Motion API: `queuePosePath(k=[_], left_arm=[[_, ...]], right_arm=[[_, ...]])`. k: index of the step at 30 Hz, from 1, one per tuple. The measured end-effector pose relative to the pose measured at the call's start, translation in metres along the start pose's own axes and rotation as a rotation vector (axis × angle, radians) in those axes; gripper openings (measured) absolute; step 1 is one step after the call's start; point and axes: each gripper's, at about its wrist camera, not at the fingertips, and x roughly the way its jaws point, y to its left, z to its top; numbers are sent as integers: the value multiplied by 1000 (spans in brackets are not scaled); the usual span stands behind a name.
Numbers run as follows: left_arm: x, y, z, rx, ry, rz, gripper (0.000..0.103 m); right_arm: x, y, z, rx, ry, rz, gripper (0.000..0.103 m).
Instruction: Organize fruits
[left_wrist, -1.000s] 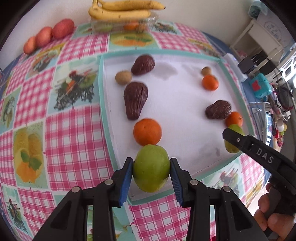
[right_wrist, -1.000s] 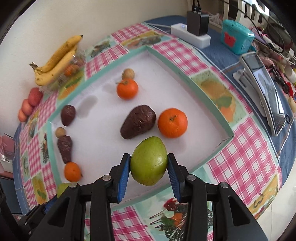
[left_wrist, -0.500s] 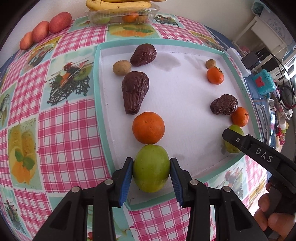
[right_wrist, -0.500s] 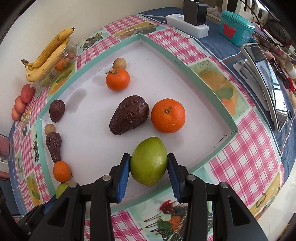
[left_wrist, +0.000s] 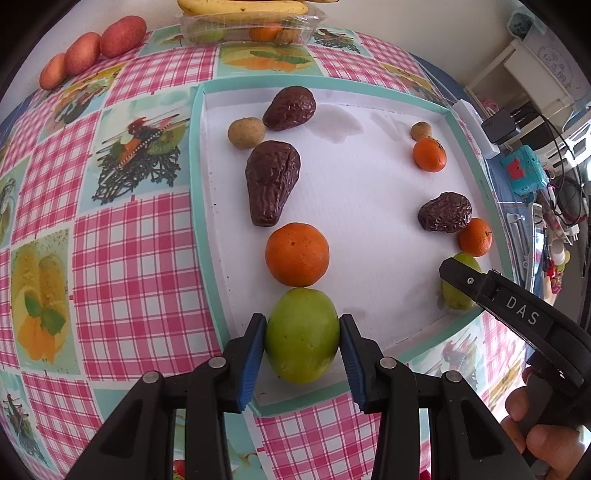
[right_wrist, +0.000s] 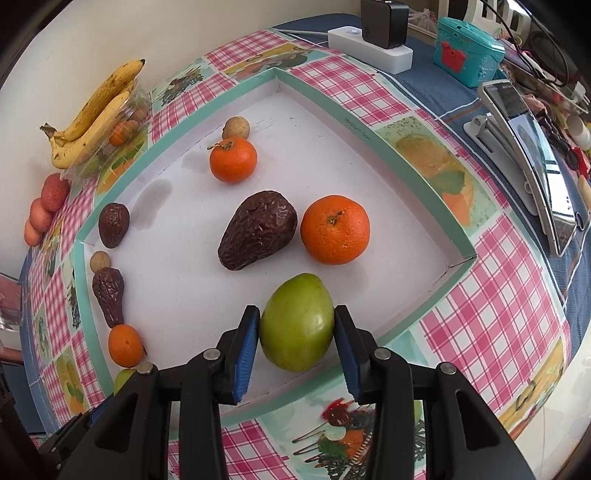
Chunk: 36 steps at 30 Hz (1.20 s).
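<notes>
Pink-checked oilcloth with fruit pictures covers the worktop (left_wrist: 122, 258), the biggest surface in both views. On it lies a shallow white tray with a teal rim (left_wrist: 199, 192), holding most of the fruit.

Left claw (left_wrist: 302, 334): blue pads pressed against both sides of a green mango-shaped fruit (left_wrist: 302, 334) at the near left corner of the tray, just inside the rim. Whether the fruit rests on the tray floor, cannot tell. Round orange (left_wrist: 297, 254) just beyond it, edges meeting in this view. Farther along the same line: long wrinkled dark-brown avocado (left_wrist: 272, 182), small tan round fruit (left_wrist: 246, 133), shorter brown avocado (left_wrist: 291, 108).

Right claw (right_wrist: 296, 332): pads closed on a second green mango-shaped fruit (right_wrist: 296, 323) at the near right corner of the tray. Just beyond it, a wrinkled brown avocado (right_wrist: 258, 230) and a stemmed orange (right_wrist: 335, 229) side by side, close together. Farther off, a smaller orange (right_wrist: 233, 159) with a small tan fruit (right_wrist: 236, 127) touching its far side.

Off-tray, far left edge of the worktop: bananas on a clear plastic punnet (right_wrist: 98, 118), three reddish oval fruits (left_wrist: 90, 48) in a row.

Bare fingers (left_wrist: 532, 424) grip the right claw's handle.
</notes>
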Motion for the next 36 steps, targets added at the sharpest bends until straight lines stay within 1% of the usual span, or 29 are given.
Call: queuePosePath(k=[2,5,6,9,10,11,12,13,15,16,18,20,21,22,24,29,32,36], left_arm=[[-5,0,0,-8,-7,-9,46],[-20,7,2,-18,-45,-4,59],[-25,10,3,-22,-60,-5,59],[-39,20,5,-53,-96,-28,59],[-43,24,5,-65,-106,-27,60],[-47,29,7,-79,-120,-10,67],[-50,34,8,-90,-139,39,77],[-50,38,8,-94,-153,83,82],[-51,51,10,-112,-177,211,100],[-51,57,9,-121,-181,255,103],[-51,71,8,-142,-194,333,103],[-48,82,5,-160,-196,388,103],[-47,86,4,-165,-193,409,103],[-45,87,3,-168,-192,422,103],[-45,91,0,-161,-193,442,103],[-59,94,-10,-141,-251,510,103],[-71,102,-20,-169,-275,522,103],[-89,115,-40,-210,-305,483,103]], right_arm=[[-2,-2,0,5,2,-4,42],[-8,-1,1,8,-7,-2,50],[-9,-1,1,18,1,-16,53],[-17,1,2,15,-15,-17,54],[-19,2,2,12,-21,-16,58],[-21,4,3,4,-31,-16,62],[-25,4,1,-4,-39,-18,72],[-27,5,1,-16,-47,-24,80],[-30,11,-1,-49,-65,-34,83],[-30,14,-1,-66,-70,-38,83],[-31,21,-4,-102,-79,-42,83],[-31,29,-6,-139,-90,-47,84],[-30,33,-7,-153,-96,-50,89],[-31,36,-9,-167,-102,-54,96],[-31,46,-13,-207,-118,-57,97],[-37,70,-29,-296,-164,-46,97],[-42,80,-41,-323,-177,-12,97],[-50,88,-60,-346,-178,28,97]])
